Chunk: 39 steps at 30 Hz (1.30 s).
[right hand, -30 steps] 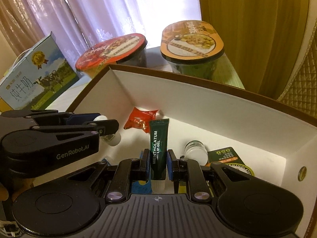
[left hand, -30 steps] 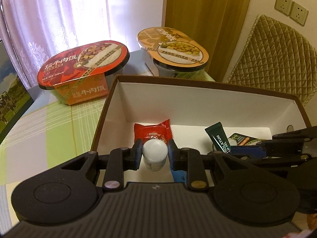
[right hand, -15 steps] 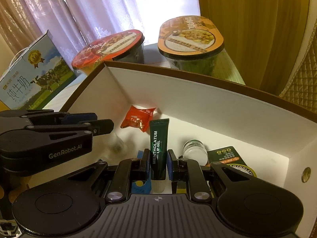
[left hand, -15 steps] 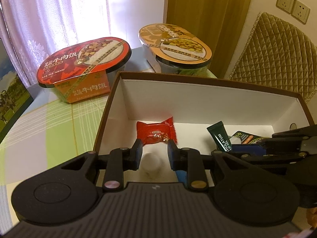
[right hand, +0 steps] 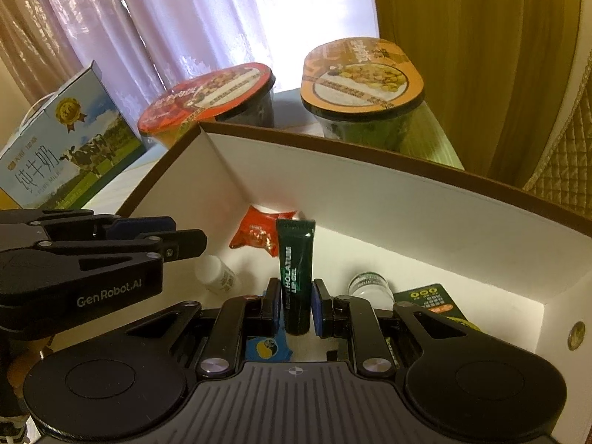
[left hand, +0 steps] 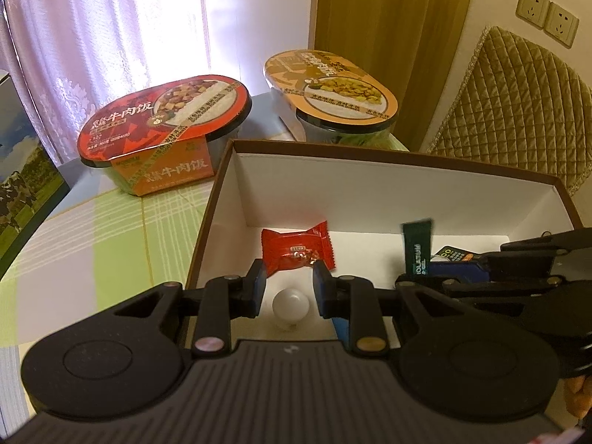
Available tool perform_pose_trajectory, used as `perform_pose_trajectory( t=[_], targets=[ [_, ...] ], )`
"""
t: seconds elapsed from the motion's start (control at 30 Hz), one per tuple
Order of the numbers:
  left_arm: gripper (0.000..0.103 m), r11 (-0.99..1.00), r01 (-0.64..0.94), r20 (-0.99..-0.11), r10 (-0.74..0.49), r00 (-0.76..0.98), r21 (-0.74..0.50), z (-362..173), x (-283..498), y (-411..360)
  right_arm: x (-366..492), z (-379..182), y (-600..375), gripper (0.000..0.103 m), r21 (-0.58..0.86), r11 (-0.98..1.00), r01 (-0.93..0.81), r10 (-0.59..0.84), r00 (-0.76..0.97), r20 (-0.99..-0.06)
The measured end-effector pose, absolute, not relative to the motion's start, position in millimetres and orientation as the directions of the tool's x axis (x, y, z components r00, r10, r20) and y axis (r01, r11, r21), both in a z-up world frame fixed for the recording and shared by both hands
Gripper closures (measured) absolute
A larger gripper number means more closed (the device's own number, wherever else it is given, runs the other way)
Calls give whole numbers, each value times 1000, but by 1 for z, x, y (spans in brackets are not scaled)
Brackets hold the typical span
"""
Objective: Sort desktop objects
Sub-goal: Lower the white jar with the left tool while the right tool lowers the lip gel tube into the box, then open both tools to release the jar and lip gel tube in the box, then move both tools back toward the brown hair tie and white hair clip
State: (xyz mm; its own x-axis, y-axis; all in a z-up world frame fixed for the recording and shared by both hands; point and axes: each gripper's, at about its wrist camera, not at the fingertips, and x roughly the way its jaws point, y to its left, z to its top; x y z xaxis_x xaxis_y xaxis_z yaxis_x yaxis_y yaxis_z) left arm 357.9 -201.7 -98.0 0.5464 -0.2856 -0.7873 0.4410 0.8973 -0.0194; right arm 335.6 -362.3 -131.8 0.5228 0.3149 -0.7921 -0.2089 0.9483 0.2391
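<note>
My left fingers (left hand: 288,283) have just spread, and the small white plastic bottle (left hand: 291,306) now lies on the floor of the brown-rimmed white cardboard box (left hand: 370,192), sorted. My right fingers (right hand: 295,309) still pinch the dark green lip-gel tube (right hand: 295,270) over the box, so I'd judge it goes in next.

There are two food bowls (left hand: 166,118) (left hand: 333,88) and one milk carton (right hand: 63,148). One box (right hand: 370,192) holds one red candy (left hand: 296,249), two small white bottles (right hand: 216,273) (right hand: 370,286), one green tube (right hand: 296,270) and one green packet (right hand: 429,298).

Both wrist cams close above, facing into box (left hand: 370,185); left cam leftward; shared: candy (right hand: 255,235).
</note>
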Motion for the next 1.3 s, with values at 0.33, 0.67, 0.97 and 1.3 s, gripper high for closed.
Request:
perform_pose_trajectory(
  t=[0.33, 0.67, 0.97, 1.3],
  targets=[
    [73, 903, 429, -780, -288, 555, -28, -91, 352, -196, 326, -121, -369, 33, 203, 959, -199, 283, 601, -747],
    [40, 911, 411, -769, -285, 572, -32, -79, 339, -189, 311, -110, -381, 14, 213, 964, -159, 265, 616, -742],
    [25, 920, 391, -746, -280, 605, -28, -62, 315, -181, 287, -87, -387, 2, 189, 972, -143, 235, 658, -715],
    [14, 935, 353, -700, -281, 656, -45, -35, 270, -158, 238, -60, -392, 2, 174, 979, -111, 200, 716, -669]
  ],
)
